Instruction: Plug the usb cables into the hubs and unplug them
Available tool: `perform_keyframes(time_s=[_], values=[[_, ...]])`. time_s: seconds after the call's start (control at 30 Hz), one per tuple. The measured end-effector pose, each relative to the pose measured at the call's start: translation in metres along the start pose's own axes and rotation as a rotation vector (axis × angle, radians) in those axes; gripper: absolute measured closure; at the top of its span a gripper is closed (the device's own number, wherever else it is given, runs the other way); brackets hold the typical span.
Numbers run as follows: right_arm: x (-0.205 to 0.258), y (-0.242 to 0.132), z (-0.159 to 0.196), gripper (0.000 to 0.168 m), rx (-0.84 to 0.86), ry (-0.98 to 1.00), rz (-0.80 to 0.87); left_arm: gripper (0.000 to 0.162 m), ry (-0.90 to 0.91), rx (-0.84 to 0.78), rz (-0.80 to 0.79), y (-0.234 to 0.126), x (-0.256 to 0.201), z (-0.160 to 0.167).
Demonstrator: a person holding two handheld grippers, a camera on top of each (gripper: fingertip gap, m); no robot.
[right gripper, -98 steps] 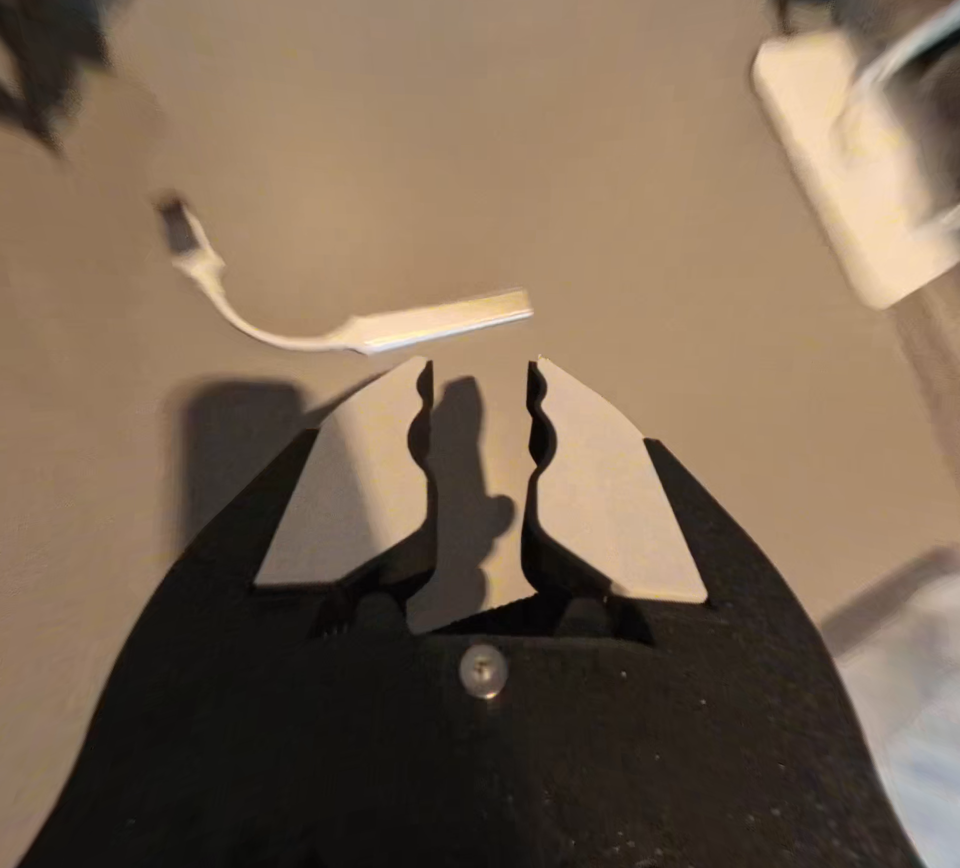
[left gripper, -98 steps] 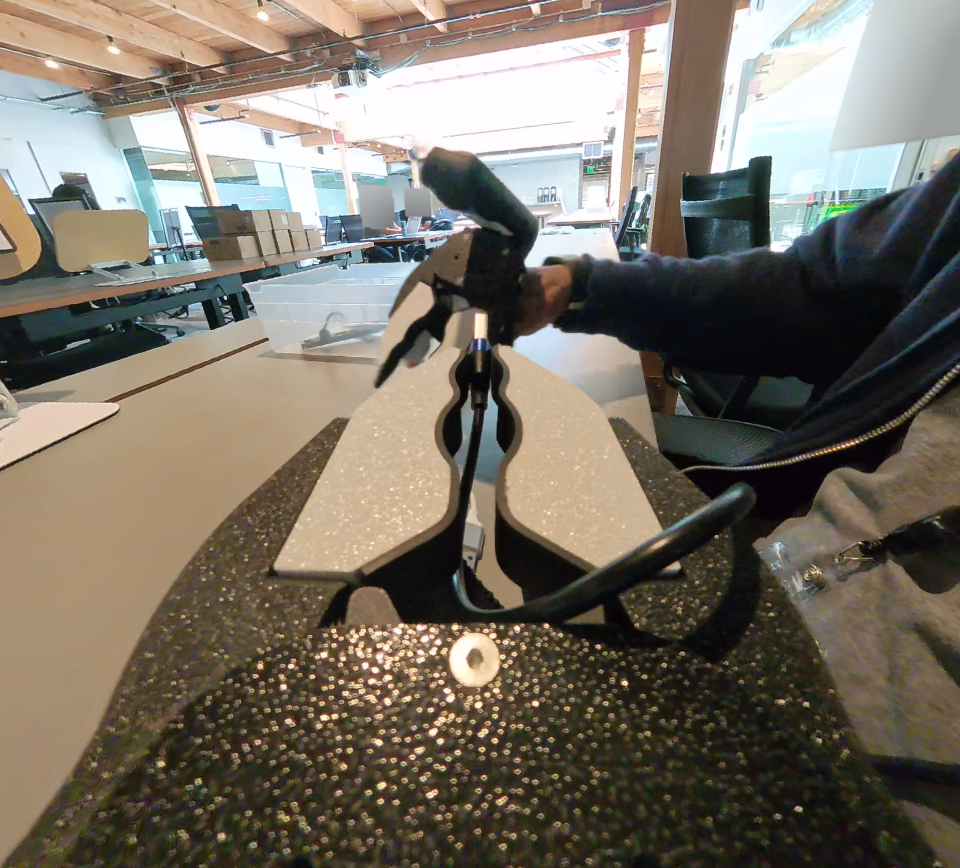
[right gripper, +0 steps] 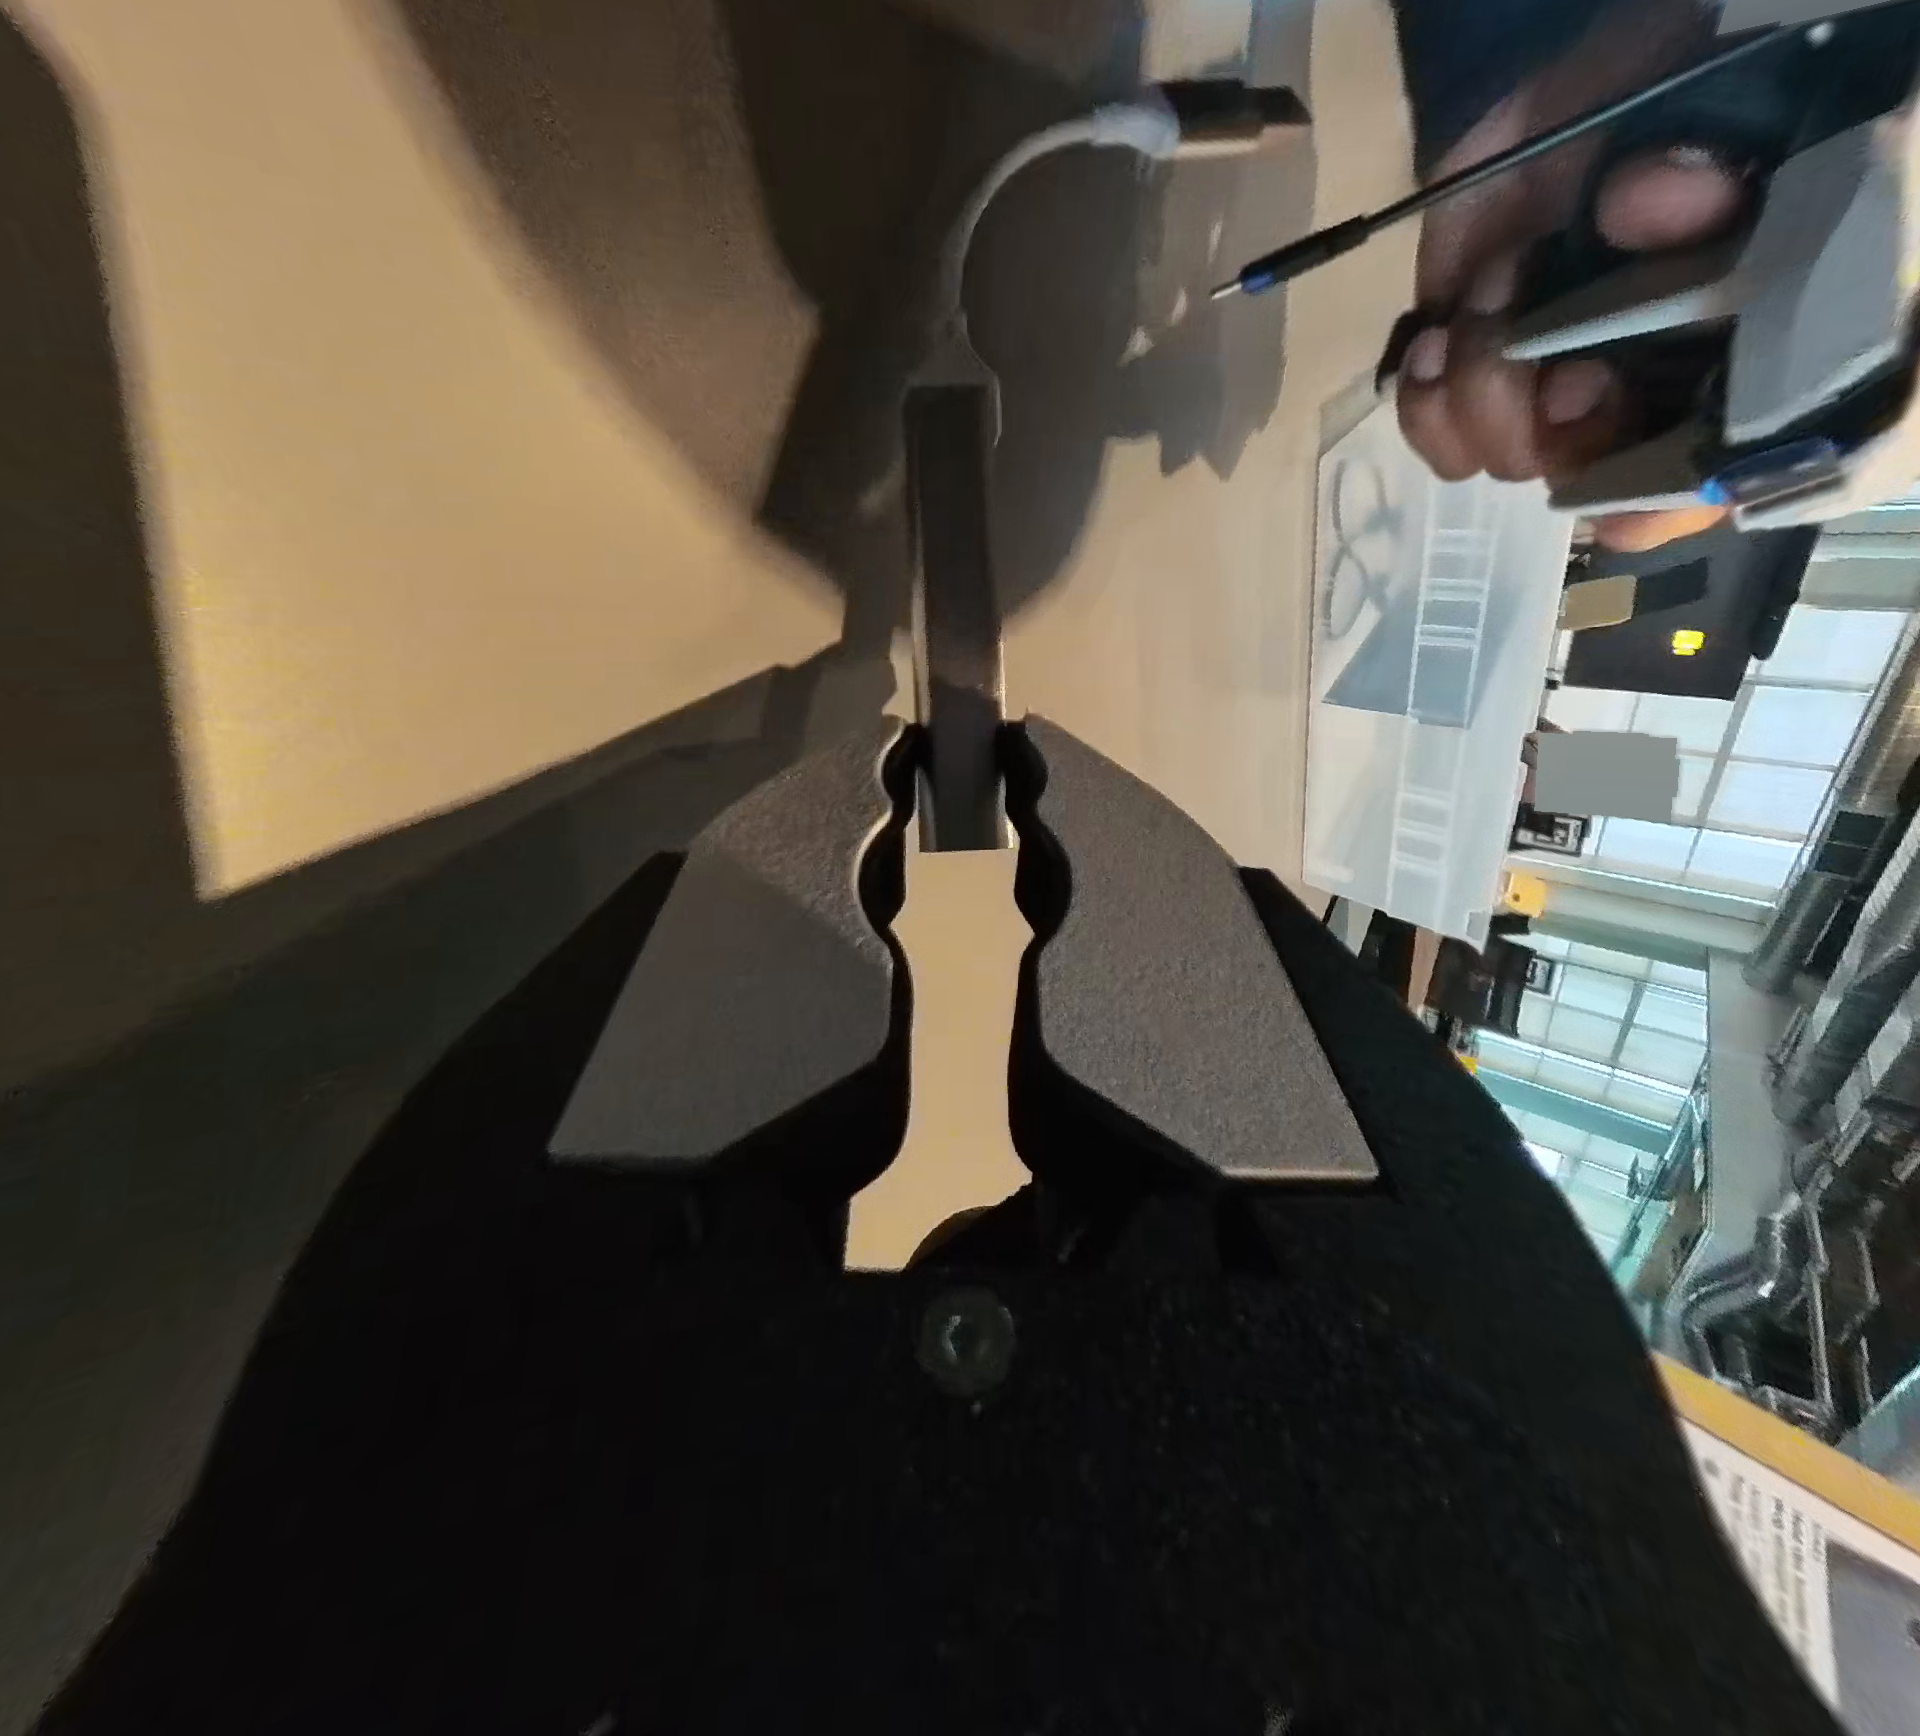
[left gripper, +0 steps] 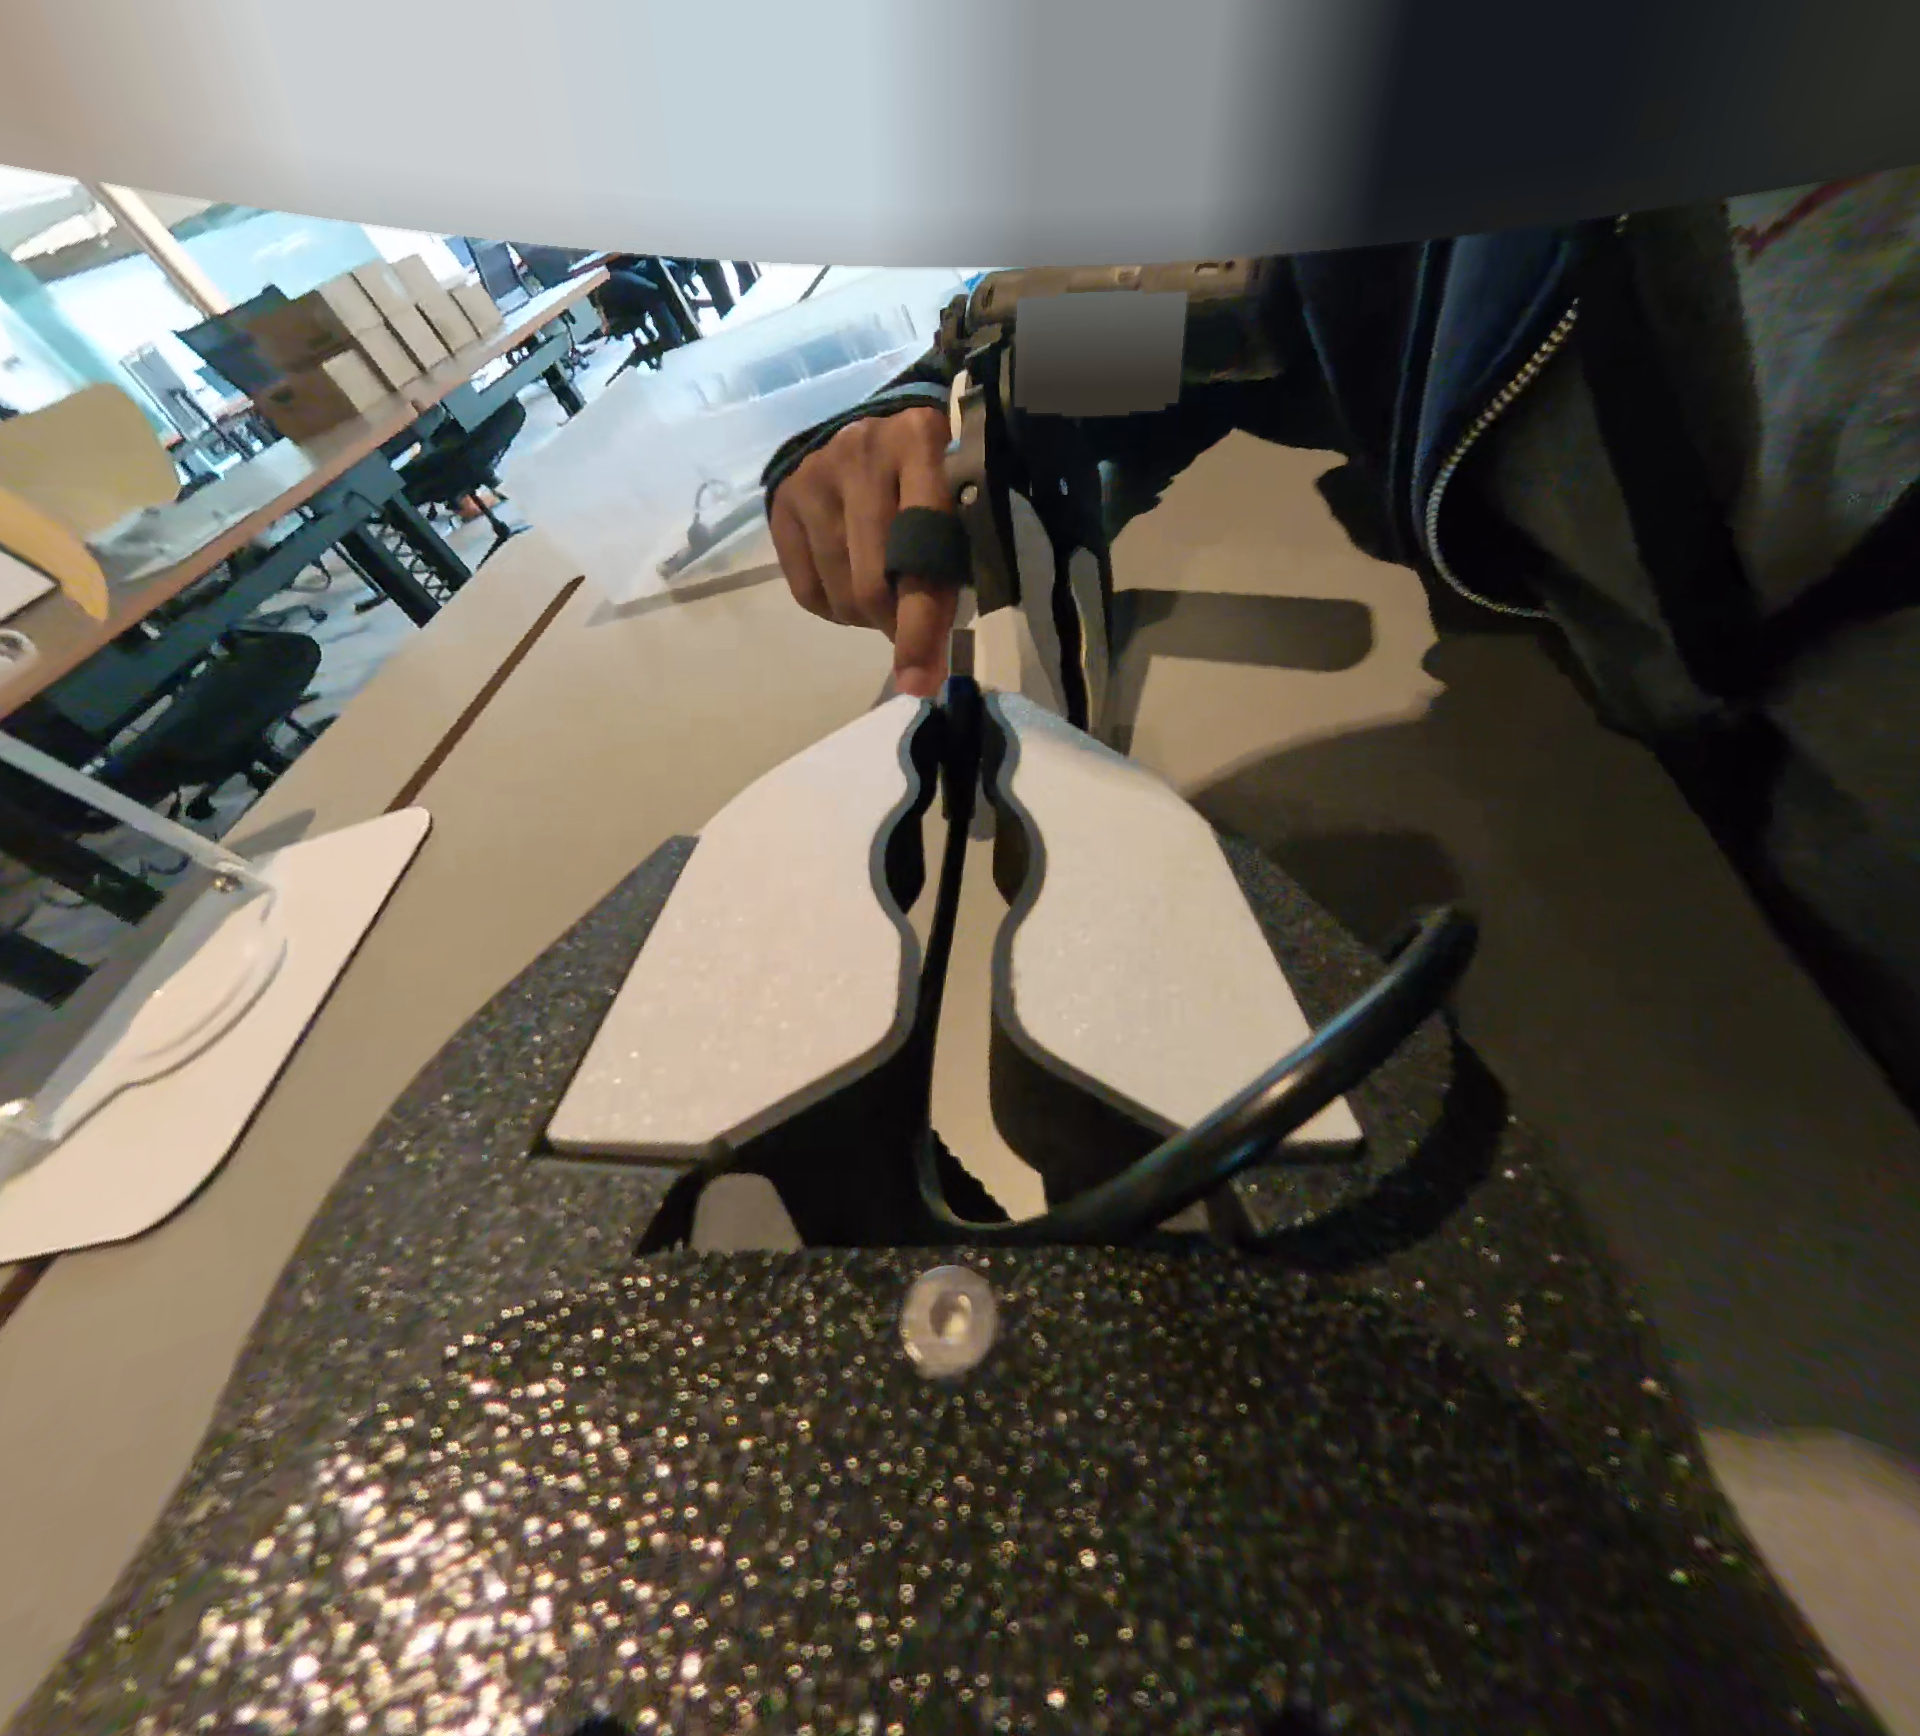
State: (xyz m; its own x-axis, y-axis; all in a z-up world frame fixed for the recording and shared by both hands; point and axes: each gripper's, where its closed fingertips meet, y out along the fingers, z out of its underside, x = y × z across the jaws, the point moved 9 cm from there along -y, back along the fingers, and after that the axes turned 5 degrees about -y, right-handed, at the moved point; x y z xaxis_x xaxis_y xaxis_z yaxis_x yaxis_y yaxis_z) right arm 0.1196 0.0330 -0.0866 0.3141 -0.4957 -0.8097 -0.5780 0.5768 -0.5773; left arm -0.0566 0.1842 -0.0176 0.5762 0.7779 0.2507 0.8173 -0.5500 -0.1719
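Slim metal hub (right gripper: 954, 543) (seemingly aluminium) in right gripper (right gripper: 961, 736).

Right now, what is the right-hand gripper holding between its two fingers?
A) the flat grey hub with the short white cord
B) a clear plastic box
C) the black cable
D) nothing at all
A: in the right wrist view the right gripper is shut on the grey hub, whose white cord curls away from its far end.
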Motion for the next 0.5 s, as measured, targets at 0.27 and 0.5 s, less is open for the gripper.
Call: perform_keyframes(time_s=[0.27,0.5], values=[[0.007,-0.009,0.002,0.153,-0.090,0.084,0.029,0.154,0.128,0.001,0.055,0.025,-0.001,0.024],[0.006,-0.019,-0.002,0.152,-0.239,0.203,0.029,0.154,0.370,0.125,0.109,0.057,-0.023,0.027]])
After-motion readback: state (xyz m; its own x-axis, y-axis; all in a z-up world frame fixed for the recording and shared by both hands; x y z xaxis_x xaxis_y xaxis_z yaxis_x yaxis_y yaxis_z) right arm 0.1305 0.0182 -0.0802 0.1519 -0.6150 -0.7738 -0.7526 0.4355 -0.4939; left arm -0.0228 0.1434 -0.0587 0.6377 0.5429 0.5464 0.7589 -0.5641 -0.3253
